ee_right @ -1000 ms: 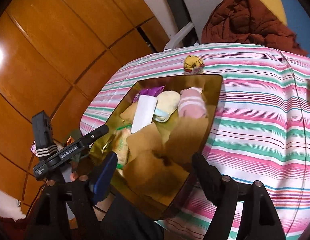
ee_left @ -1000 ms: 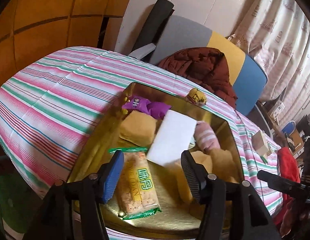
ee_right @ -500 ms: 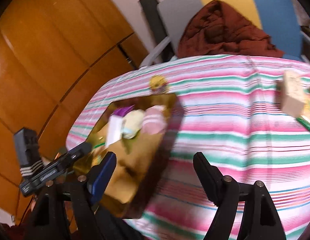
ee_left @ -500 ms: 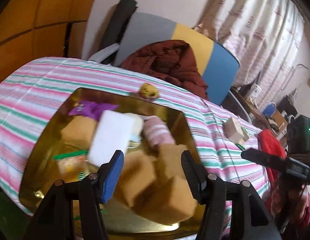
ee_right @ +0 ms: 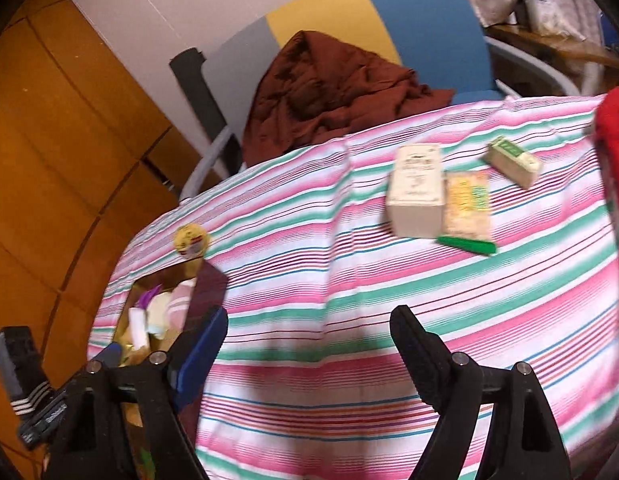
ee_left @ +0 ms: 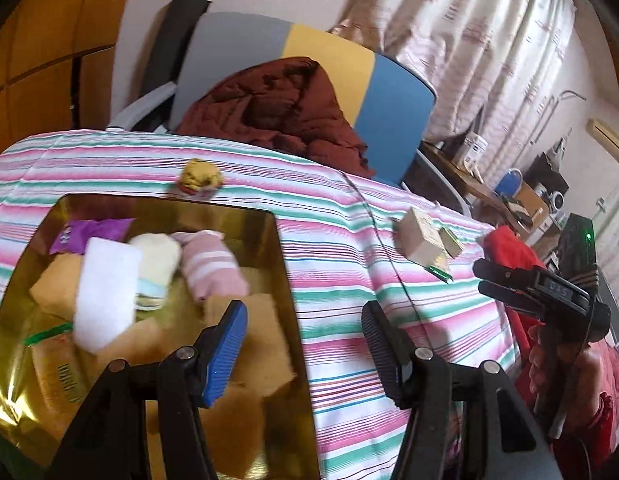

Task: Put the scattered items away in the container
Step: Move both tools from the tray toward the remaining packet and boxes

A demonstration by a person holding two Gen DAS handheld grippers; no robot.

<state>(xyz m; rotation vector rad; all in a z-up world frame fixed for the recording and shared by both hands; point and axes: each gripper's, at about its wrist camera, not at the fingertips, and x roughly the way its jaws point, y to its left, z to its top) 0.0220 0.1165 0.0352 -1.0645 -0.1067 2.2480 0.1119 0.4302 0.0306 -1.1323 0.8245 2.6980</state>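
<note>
Hovering over a striped tablecloth, the right gripper had its jaws spread wide with nothing between them, having just been opening further. Beyond its fingertips and to the right lay three loose items close together: a pale box, a snack packet touching the box's right side, and a small green-labelled box a little farther right. Ahead to the left, a small yellow toy sat just past the far edge of the gold container.

The left gripper was also apart and empty, poised over the container's right wall. Inside the container, to the left of its blue finger, were tan sponges, a white block, a rolled pink sock, a cream sock and a purple packet. Farther off stood a chair draped with dark red cloth.
</note>
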